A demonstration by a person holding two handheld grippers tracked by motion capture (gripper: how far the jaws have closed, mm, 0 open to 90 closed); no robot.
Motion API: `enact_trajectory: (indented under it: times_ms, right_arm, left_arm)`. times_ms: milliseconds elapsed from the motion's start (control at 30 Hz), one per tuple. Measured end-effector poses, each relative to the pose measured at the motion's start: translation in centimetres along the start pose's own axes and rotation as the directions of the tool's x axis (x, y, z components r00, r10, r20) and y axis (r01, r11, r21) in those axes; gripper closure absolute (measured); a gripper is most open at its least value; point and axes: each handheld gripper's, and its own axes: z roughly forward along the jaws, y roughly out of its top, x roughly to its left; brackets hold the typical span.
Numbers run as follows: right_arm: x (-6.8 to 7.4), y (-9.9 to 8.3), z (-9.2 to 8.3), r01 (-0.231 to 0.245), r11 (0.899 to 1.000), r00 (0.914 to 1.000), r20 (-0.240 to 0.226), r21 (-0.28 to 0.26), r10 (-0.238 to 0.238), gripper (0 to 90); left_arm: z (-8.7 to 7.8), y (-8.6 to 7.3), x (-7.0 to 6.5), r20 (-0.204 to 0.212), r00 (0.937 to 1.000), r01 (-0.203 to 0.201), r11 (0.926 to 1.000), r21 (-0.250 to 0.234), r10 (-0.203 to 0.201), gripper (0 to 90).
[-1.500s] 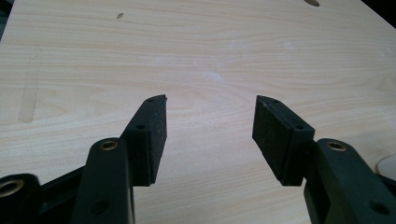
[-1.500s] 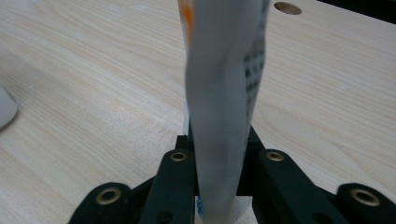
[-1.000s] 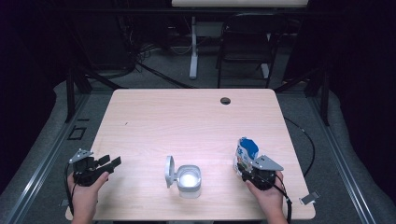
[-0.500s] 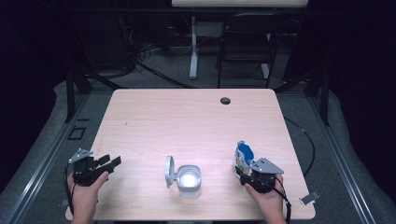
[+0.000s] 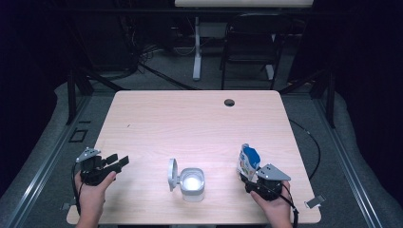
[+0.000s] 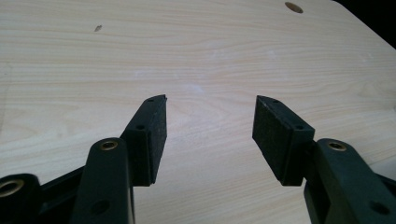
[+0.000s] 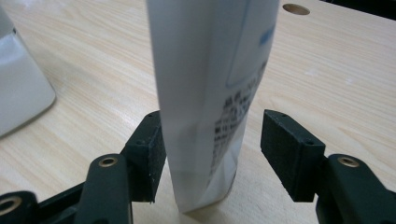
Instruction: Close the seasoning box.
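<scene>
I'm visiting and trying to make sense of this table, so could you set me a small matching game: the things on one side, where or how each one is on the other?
Things:
1. carton
2. white container
3. left gripper
4. round hole

States or places:
A. near the table's far edge
B. jaws open over bare wood, nothing between them
C. lid flipped open to its left side
D. standing upright between the right gripper's jaws, which have just been opening

Pairs: 1-D, 2-C, 3-B, 4-A
</scene>
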Motion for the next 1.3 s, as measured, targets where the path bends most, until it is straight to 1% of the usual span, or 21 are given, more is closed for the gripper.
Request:
enact_trajectory:
  times_ms: [100, 133, 167, 200, 233, 300, 400, 467, 567, 600, 633, 700, 833, 900, 933, 967, 1000, 1167, 1200, 1233, 1300]
  right_arm:
    - [-0.1, -0.2, -0.4, -0.011, 1.000, 0.9999, -0.004, -0.003, 0.011, 39.8]
    - [-0.1, -0.3, -0.5, -0.019, 1.000, 0.9998, -0.007, -0.010, 0.019, 39.4]
    - [-0.1, -0.3, -0.5, -0.021, 1.000, 0.9997, -0.008, -0.011, 0.021, 39.2]
    - [-0.2, -0.3, -0.6, -0.022, 1.000, 0.9997, -0.014, -0.009, 0.022, 38.9]
    - [-0.1, -0.4, -0.6, -0.023, 1.000, 0.9996, -0.017, -0.007, 0.023, 38.6]
    - [-0.1, -0.5, -0.6, -0.021, 1.000, 0.9996, -0.020, -0.010, 0.021, 38.6]
    - [0.0, -0.5, -0.8, -0.011, 1.000, 0.9997, -0.024, -0.008, 0.011, 38.4]
    - [-0.1, -0.5, -0.9, -0.006, 1.000, 0.9995, -0.032, -0.011, 0.006, 38.4]
    - [-0.1, -0.5, -1.0, -0.010, 1.000, 0.9992, -0.038, -0.012, 0.009, 38.2]
    - [-0.2, -0.5, -1.0, -0.011, 1.000, 0.9992, -0.038, -0.012, 0.011, 38.2]
    - [-0.2, -0.5, -1.0, -0.014, 1.000, 0.9992, -0.038, -0.019, 0.014, 38.0]
    - [-0.3, -0.4, -1.0, -0.017, 1.000, 0.9990, -0.041, -0.017, 0.016, 37.9]
    - [-0.1, -0.3, -1.1, -0.011, 1.000, 0.9991, -0.040, -0.015, 0.010, 37.4]
    - [0.0, -0.2, -1.1, -0.008, 1.000, 0.9993, -0.036, -0.013, 0.008, 37.3]
    - [0.0, -0.2, -1.2, -0.007, 1.000, 0.9994, -0.034, -0.015, 0.007, 37.3]
    - [0.0, -0.2, -1.2, -0.010, 1.000, 0.9993, -0.035, -0.014, 0.010, 37.3]
    - [0.0, -0.2, -1.3, -0.010, 1.000, 0.9994, -0.033, -0.013, 0.009, 37.2]
    - [-0.1, -0.1, -1.3, -0.018, 1.000, 0.9992, -0.036, -0.019, 0.017, 37.1]
    - [-0.1, -0.1, -1.4, -0.017, 1.000, 0.9992, -0.036, -0.015, 0.017, 37.0]
    - [-0.1, -0.1, -1.4, -0.020, 1.000, 0.9992, -0.035, -0.021, 0.019, 37.0]
    - [-0.1, 0.0, -1.5, -0.020, 1.000, 0.9992, -0.035, -0.023, 0.019, 37.0]
  left_arm:
    - [0.3, 0.2, -0.5, 0.007, 0.9998, -0.019, 0.9998, 0.005, 0.019, 45.7]
    - [0.4, 0.3, -0.6, 0.010, 0.9998, -0.018, 0.9998, 0.001, 0.018, 45.8]
    - [0.3, 0.4, -0.7, 0.018, 0.9996, -0.023, 0.9997, 0.010, 0.023, 45.9]
    - [0.3, 0.4, -0.8, 0.017, 0.9995, -0.027, 0.9996, -0.001, 0.027, 46.2]
    - [0.3, 0.5, -1.0, 0.017, 0.9995, -0.027, 0.9996, 0.000, 0.027, 46.3]
    - [0.1, 0.7, -1.2, 0.032, 0.9990, -0.032, 0.9995, -0.002, 0.032, 47.4]
    - [-0.1, 1.1, -1.7, 0.046, 0.9979, -0.044, 0.9988, -0.021, 0.045, 49.5]
    - [-0.1, 1.4, -2.1, 0.056, 0.9968, -0.055, 0.9981, -0.026, 0.057, 50.4]
    - [-0.2, 1.7, -2.9, 0.081, 0.9927, -0.089, 0.9959, -0.011, 0.090, 50.7]
    - [-0.1, 1.7, -3.3, 0.086, 0.9911, -0.100, 0.9948, -0.014, 0.101, 50.6]
    - [-0.2, 1.9, -3.7, 0.099, 0.9879, -0.120, 0.9928, -0.001, 0.119, 50.2]
    - [-0.2, 2.0, -4.3, 0.118, 0.9827, -0.145, 0.9895, 0.006, 0.143, 50.1]
    - [-0.6, 2.4, -5.5, 0.125, 0.9719, -0.201, 0.9795, 0.000, 0.200, 50.4]
    - [-0.8, 2.6, -6.1, 0.148, 0.9658, -0.215, 0.9766, -0.005, 0.213, 50.9]
    - [-0.9, 2.7, -6.2, 0.156, 0.9638, -0.218, 0.9759, -0.006, 0.216, 52.0]
    - [-0.9, 2.7, -6.5, 0.168, 0.9599, -0.227, 0.9738, -0.004, 0.225, 52.8]
    - [-1.0, 2.7, -6.8, 0.174, 0.9573, -0.234, 0.9722, -0.002, 0.231, 53.7]
    - [-1.2, 2.9, -8.2, 0.210, 0.9358, -0.293, 0.9558, 0.019, 0.283, 57.6]
    - [-1.2, 2.9, -8.5, 0.213, 0.9325, -0.302, 0.9532, 0.017, 0.291, 58.2]
    - [-1.3, 2.9, -8.7, 0.222, 0.9305, -0.303, 0.9527, 0.020, 0.291, 58.8]
    - [-1.4, 3.0, -9.2, 0.238, 0.9227, -0.316, 0.9487, 0.015, 0.303, 61.8]
